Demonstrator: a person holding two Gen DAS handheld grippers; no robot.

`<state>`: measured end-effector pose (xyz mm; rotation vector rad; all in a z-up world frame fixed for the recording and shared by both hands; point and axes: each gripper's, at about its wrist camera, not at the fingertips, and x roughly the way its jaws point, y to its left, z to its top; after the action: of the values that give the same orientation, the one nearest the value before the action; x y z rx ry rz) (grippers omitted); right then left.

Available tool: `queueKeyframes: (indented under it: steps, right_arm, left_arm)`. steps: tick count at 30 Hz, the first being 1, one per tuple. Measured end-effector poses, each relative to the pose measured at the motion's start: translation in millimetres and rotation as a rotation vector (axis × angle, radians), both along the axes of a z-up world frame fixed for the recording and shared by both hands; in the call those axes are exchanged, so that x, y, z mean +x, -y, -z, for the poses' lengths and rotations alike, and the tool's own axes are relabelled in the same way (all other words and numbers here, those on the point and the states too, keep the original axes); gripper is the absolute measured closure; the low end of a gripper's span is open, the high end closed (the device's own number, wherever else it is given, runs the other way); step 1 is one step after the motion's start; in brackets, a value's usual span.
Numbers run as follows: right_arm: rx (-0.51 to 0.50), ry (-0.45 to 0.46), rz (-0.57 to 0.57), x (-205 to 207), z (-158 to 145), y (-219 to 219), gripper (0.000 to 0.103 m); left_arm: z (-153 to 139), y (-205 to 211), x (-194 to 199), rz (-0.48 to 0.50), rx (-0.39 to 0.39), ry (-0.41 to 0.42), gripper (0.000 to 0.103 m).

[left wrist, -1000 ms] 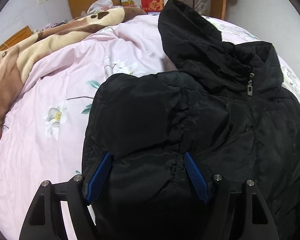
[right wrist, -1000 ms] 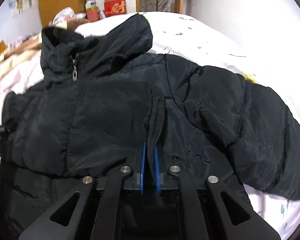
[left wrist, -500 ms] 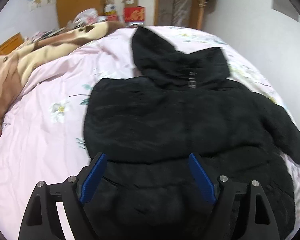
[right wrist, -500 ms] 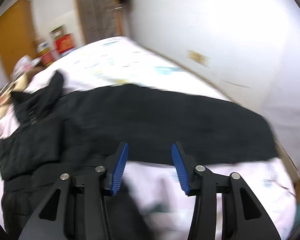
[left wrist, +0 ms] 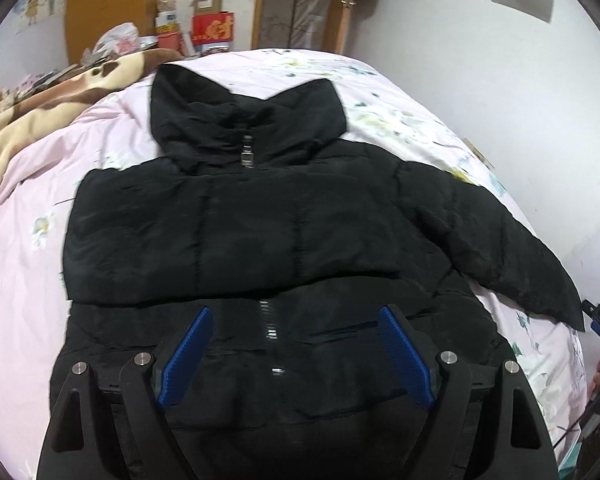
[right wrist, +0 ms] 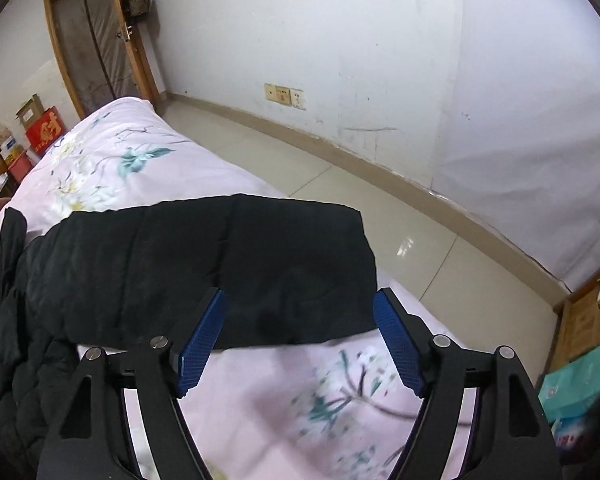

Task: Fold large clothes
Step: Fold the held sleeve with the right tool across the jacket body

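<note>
Sleeve (right wrist: 204, 268) of the black jacket (left wrist: 260, 232) lies stretched across the bed (right wrist: 112, 160) toward its edge, so the right gripper (right wrist: 298, 336), jaws apart and empty like the left gripper (left wrist: 296, 354), should probably pinch the cuff and fold it inward over the chest.

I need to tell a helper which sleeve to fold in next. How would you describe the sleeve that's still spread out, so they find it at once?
Start at the bed with the pink floral sheet, where the black hooded jacket lies face up. The outstretched sleeve runs sideways off the jacket toward the bed edge nearest the white wall. Unlike the other sleeve, already folded across the chest, it lies flat on the sheet.
</note>
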<state>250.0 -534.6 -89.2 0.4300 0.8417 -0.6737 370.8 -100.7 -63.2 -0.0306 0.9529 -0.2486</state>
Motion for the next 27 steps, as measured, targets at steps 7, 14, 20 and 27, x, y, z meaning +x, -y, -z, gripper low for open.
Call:
queueKeyframes:
  steps: [7, 14, 20, 27]
  right_arm:
    - [0.089, -0.007, 0.052, 7, 29, 30, 0.027]
    - [0.153, 0.005, 0.062, 18, 44, 38, 0.027]
    - [0.135, 0.013, 0.054, 20, 37, 33, 0.068]
    - [0.045, 0.068, -0.011, 24, -4, 11, 0.085]
  left_arm:
    - [20, 23, -2, 0.040, 0.035, -0.046, 0.018]
    - [33, 22, -1, 0.040, 0.041, -0.077, 0.018]
    - [35, 15, -2, 0.023, 0.044, -0.088, 0.018]
    - [24, 0, -6, 0.006, 0.033, -0.067, 0.018]
